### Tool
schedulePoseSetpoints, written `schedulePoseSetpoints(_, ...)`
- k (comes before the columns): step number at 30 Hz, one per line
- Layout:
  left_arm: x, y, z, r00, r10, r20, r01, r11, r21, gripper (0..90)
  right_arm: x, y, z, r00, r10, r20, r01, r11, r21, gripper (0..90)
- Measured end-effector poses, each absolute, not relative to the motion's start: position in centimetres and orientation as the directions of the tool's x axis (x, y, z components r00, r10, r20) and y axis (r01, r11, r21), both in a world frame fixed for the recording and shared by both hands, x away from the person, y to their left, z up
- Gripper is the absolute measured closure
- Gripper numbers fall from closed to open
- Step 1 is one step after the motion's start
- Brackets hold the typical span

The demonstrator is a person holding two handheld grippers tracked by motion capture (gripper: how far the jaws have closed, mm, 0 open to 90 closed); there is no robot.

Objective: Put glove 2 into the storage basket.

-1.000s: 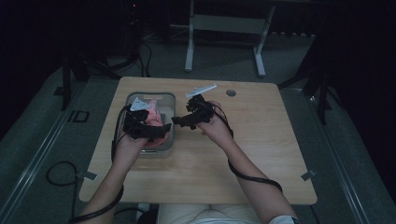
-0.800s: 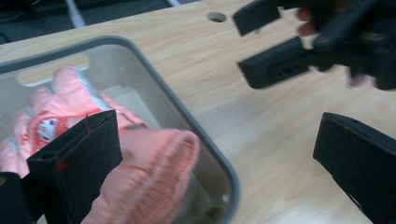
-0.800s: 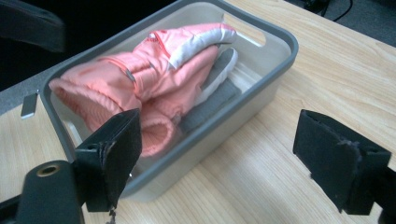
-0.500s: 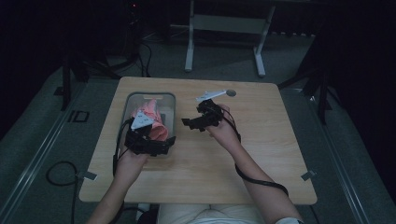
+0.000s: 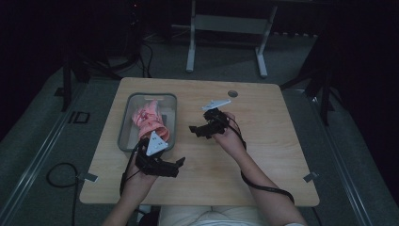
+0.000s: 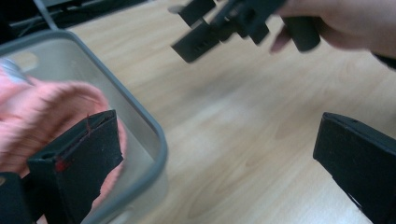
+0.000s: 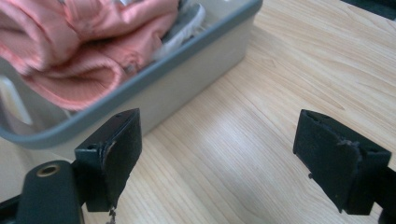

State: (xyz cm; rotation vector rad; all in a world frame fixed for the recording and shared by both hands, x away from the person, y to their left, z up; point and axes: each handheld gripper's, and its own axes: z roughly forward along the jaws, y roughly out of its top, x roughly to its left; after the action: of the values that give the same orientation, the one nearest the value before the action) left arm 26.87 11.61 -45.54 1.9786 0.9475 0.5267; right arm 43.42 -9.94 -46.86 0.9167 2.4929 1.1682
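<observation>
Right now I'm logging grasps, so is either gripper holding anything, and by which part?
Nothing is held. The left gripper and right gripper both stand open over bare table; the pink cloth lies in the grey bin.

Table [image 5: 263, 160]: pale wood-grain top, smooth, soft sheen where light catches it in both gripper views.

Bin [image 5: 126, 136] near the table's left edge: translucent plastic walls, cloudy and smooth; grey rim, matt, looks like plastic.

Cloth [image 5: 149, 120] in the bin: pink ribbed knit, soft and fuzzy, matt; a bit of grey-white fabric beside it in the right gripper view.

Left tongs [image 6: 224, 163]: black matt pads, foam-like, edges frayed; red smudge on one pad.

Right tongs [image 7: 233, 158]: same black matt pads, rough and chipped at the edges.
</observation>
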Motion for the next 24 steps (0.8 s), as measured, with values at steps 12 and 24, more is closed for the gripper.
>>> schedulePoseSetpoints(12,25.7,10.1,-49.6,0.639,0.769,0.003,0.422,-0.354,0.835,0.4,43.4,-10.7,-49.5,-0.764,0.645,0.040,0.441,0.475,0.761,15.3)
schedulePoseSetpoints(24,25.8,9.1,-52.6,0.637,0.771,0.009,0.439,-0.372,0.818,0.4,43.4,-11.6,-51.6,-0.739,0.673,0.018,0.439,0.461,0.772,15.3)
